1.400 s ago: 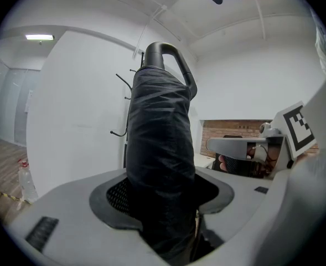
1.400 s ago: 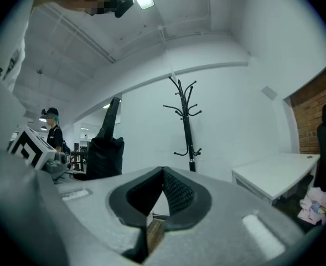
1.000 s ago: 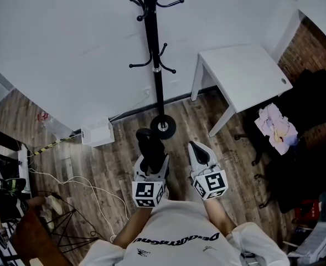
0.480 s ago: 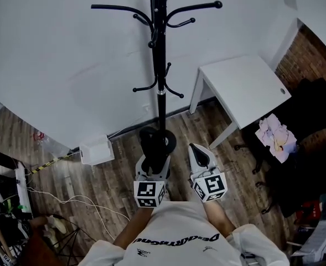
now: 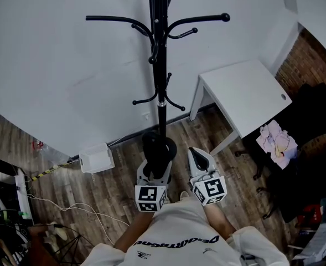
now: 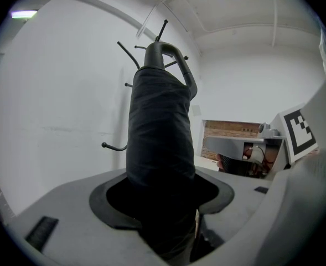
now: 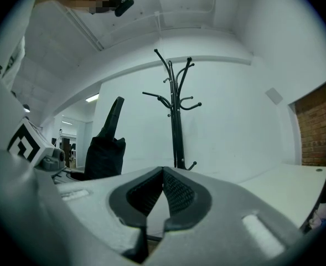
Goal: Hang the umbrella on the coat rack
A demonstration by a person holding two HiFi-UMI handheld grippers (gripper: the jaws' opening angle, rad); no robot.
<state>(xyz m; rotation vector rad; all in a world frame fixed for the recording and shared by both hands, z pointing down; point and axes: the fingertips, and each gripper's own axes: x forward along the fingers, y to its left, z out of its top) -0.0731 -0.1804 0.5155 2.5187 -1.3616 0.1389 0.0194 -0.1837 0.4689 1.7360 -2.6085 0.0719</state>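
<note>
The left gripper [image 6: 161, 195] is clamped on the folded black umbrella [image 6: 160, 143], which stands upright with its curved handle [image 6: 174, 57] on top; the right gripper [image 7: 163, 188] beside it is pinched closed on nothing. Beyond stands the coat rack [image 5: 160, 71], the umbrella near its pole but on none of its arms. Hanging well likely means lifting the crook over a bare upper hook [image 5: 207, 19], opening turned toward it, and releasing only once it bears the weight

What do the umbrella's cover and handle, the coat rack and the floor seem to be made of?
Umbrella cover: thin black fabric, probably nylon; fine creases, faint sheen.
Handle: smooth dark plastic or rubber, matte.
Coat rack: likely black-painted metal; slim tubes, ball-tipped hooks.
Floor: wood-look planks; grain and seams show.
</note>
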